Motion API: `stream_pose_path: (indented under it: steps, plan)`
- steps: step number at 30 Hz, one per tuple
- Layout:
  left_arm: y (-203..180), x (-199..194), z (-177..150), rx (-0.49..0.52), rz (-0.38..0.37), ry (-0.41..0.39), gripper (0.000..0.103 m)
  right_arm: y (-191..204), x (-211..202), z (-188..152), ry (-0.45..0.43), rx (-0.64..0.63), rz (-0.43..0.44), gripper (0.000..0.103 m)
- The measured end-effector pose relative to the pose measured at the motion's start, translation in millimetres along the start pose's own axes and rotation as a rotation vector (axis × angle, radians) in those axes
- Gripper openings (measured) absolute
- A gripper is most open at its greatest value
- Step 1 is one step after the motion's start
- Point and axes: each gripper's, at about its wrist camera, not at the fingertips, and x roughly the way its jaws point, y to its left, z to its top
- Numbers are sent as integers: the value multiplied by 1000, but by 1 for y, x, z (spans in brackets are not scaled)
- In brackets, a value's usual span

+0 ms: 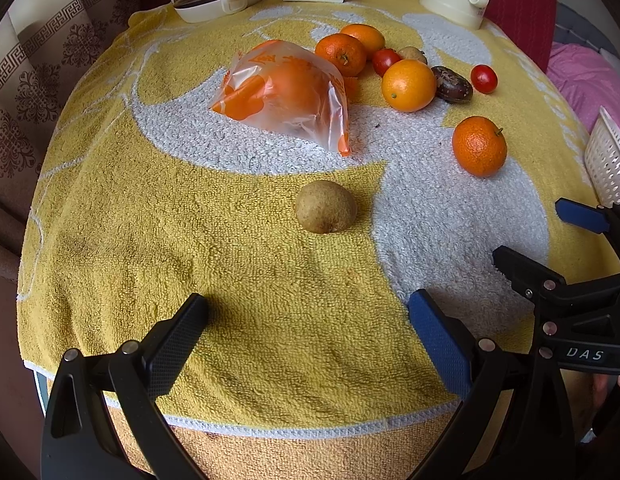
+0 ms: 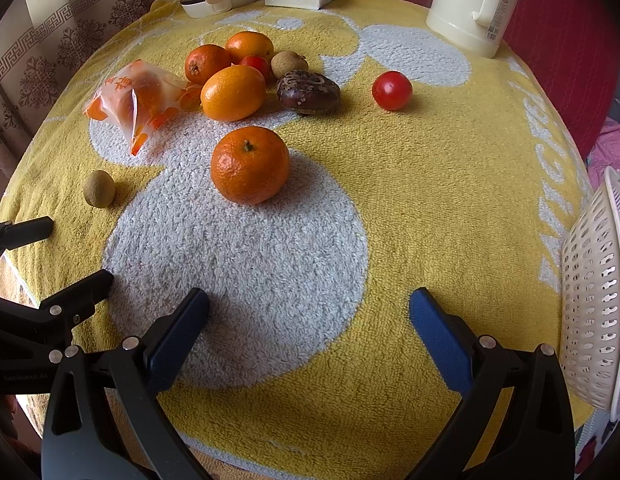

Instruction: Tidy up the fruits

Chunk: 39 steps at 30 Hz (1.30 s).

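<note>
On yellow towel, scattered fruit

I'm looking out from my left wrist camera, low at the near edge of the yellow towel, facing across it with the brown fruit close ahead. My right wrist camera is sitting further right, facing the same way, with a mandarin nearest. Both are sharing the fruit pile, the plastic bag, and each other's gripper at the edge.
</note>
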Motion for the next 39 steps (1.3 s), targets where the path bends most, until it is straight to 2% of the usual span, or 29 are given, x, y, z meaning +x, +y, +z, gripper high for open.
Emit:
stream_pose_path:
  steps: [34,39]
  plan:
    - [4,-6,3,12,-16,-2,98,0,-2,4,24,2,11,101]
    - [19,-24,11,-38,-7,-60,98,-1,-23,13,-60,1,13,101]
